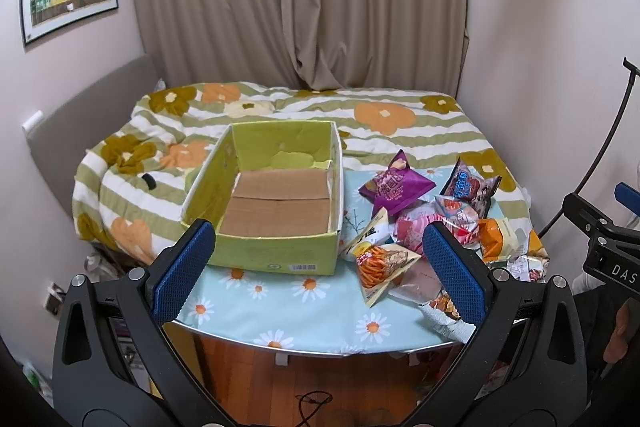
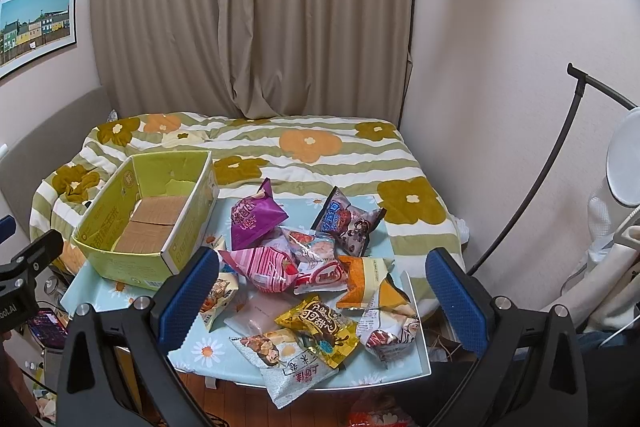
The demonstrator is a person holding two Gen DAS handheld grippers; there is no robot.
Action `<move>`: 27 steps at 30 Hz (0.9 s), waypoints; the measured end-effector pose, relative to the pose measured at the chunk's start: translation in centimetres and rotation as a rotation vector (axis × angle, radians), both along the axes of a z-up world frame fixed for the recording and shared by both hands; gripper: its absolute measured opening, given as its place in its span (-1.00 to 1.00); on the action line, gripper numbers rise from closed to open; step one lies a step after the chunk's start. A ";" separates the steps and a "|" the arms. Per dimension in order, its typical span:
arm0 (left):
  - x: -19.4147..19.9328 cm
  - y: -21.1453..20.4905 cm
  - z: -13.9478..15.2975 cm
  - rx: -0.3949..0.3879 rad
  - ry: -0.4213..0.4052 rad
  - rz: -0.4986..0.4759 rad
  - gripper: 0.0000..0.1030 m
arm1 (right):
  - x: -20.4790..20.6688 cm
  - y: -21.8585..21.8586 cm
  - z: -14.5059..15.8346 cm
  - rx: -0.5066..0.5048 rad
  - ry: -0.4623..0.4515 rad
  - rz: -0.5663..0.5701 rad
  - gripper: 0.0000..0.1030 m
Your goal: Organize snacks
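- Two grippers, the left gripper [image 1: 320, 267] and the right gripper [image 2: 322, 297], are spread wide, and we see nothing between the blue pads of either.
- We find the snack packets [image 2: 304, 267] heaped loosely ahead of and below the right gripper, on the right part of the table [image 2: 208, 351]; from the left gripper they lie ahead and to its right.
- The green cardboard box [image 1: 276, 187], open and bare inside, stands ahead of the left gripper and ahead-left of the right one, just beside the heap.
- We judge the packets light, puffed and crinkly, with slippery film and crushable contents; the flat sealed seam or a corner looks the safest hold.
- The purple packet [image 2: 256, 219] stands tilted at the far side of the heap; the yellow packet [image 2: 320, 327] lies nearest the right gripper, resting on a white packet [image 2: 288, 367] that overhangs the table's near edge.
- We note overlapping packets, so lifting one may drag a neighbour; the overhanging one could slide to the floor.
- Beyond the table lies a flowered quilt [image 2: 312, 155], then a curtain [image 2: 248, 19]; a lamp stem [image 2: 532, 195] curves at far right, clear of the path to the box.
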State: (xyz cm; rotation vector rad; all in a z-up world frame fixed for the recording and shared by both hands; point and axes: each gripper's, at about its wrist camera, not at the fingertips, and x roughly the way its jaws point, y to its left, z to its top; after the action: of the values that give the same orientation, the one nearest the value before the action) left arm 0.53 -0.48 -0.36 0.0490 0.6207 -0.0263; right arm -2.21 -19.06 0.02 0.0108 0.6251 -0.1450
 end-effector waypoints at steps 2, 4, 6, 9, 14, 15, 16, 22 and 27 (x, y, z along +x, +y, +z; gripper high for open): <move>0.0 0.0 0.0 -0.001 0.001 -0.001 0.99 | 0.0 -0.1 -0.1 0.000 0.000 0.000 0.99; 0.0 0.0 0.0 0.000 0.000 -0.001 0.99 | 0.0 -0.1 0.0 0.001 -0.001 0.000 0.99; 0.0 0.0 0.1 -0.001 0.002 0.000 0.99 | 0.0 0.0 0.1 0.000 0.001 0.000 0.99; 0.0 0.0 0.0 -0.001 0.002 0.000 0.99 | 0.0 0.0 0.1 0.000 0.000 0.000 0.99; 0.0 0.0 0.0 -0.001 0.001 0.000 0.99 | 0.1 -0.1 0.1 0.003 0.001 -0.001 0.99; 0.0 0.0 0.0 -0.001 0.001 0.000 0.99 | 0.0 0.0 0.2 0.000 0.001 -0.001 0.99; 0.1 0.0 0.0 -0.001 0.001 0.000 0.99 | 0.1 -0.1 0.2 -0.001 0.002 -0.002 0.99; 0.0 0.1 -0.1 -0.001 0.002 0.004 0.99 | 0.0 0.0 -0.1 -0.011 -0.004 -0.006 0.99; -0.4 0.8 -0.2 -0.005 0.001 0.007 0.99 | -0.1 0.2 -0.4 -0.006 -0.004 -0.010 0.99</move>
State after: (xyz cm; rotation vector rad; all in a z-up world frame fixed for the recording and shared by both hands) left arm 0.17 0.35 -0.52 0.0424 0.6213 -0.0209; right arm -2.35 -18.83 -0.36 0.0082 0.6202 -0.1564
